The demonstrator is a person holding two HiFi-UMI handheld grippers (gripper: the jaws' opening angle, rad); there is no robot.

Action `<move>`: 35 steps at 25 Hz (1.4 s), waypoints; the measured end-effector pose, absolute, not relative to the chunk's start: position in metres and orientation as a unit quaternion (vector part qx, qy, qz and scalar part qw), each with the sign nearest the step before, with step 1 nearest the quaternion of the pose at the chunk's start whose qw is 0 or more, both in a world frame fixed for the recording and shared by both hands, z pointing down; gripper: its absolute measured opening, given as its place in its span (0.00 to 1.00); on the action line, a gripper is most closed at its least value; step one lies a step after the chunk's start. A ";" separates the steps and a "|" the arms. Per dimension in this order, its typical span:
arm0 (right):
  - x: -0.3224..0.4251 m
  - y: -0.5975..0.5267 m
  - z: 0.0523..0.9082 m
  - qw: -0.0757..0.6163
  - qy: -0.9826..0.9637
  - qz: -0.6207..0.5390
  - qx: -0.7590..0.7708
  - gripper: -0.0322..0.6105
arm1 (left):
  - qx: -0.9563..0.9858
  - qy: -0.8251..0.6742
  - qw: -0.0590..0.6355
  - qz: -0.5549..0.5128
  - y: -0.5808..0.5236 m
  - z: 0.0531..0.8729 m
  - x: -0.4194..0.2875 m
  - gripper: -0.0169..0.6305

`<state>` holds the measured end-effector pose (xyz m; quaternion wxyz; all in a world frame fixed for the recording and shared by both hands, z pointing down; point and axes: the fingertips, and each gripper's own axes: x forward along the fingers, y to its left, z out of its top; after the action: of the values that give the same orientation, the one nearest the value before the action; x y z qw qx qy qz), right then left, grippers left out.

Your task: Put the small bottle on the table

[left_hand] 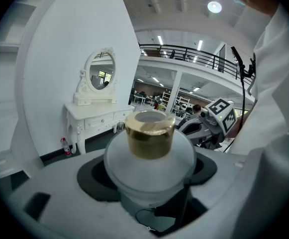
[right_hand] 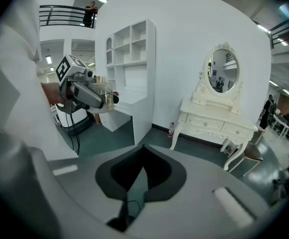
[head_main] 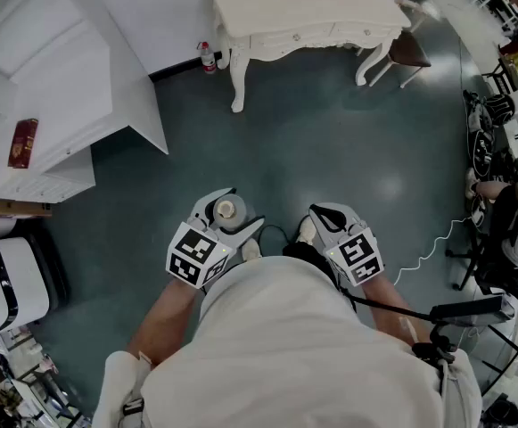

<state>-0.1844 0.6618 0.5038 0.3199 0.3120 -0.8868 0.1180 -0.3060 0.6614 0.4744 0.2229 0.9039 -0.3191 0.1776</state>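
- White shelf unit [head_main: 62, 87]: far left of the head view, standing on the dark floor [head_main: 330, 141]. It plays no part in the task.
- Left tool [head_main: 230, 217]: held low in front of the person. Its jaws are spread wide and pressed on the round body of the small bottle [left_hand: 149, 156], so this tool is holding it.
- Small bottle: frosted body with a gold cap [left_hand: 149, 136], upright between the left tool's jaws and carried above the floor. It is not yet on anything.
- Plastic drink bottle [head_main: 207, 58]: on the floor by the wall, just beside a leg of the surface. It is a separate item.
- Surface [head_main: 303, 7]: a white dressing piece with an oval mirror [right_hand: 222, 71], ahead of the person and well apart from both tools. Its top appears bare.
- Right tool [right_hand: 143, 156]: jaws brought together with nothing between them, idle beside the left one.
- Step in hand, as judged: the carry, with the bottle grasped and the placement not yet begun.
- Next move, as judged: walk up to the surface, bring the left tool over its top, lower the bottle upright until the base rests, then part the jaws.
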 end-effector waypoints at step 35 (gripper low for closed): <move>0.020 0.382 0.505 0.275 -0.888 0.124 0.347 0.05 | 0.910 -0.295 0.198 0.213 0.354 0.446 -0.083 0.55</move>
<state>0.0204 0.3819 0.5050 0.2755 0.3467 -0.8880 0.1239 -0.0834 0.3542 0.4462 0.1984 0.9102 -0.2946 0.2128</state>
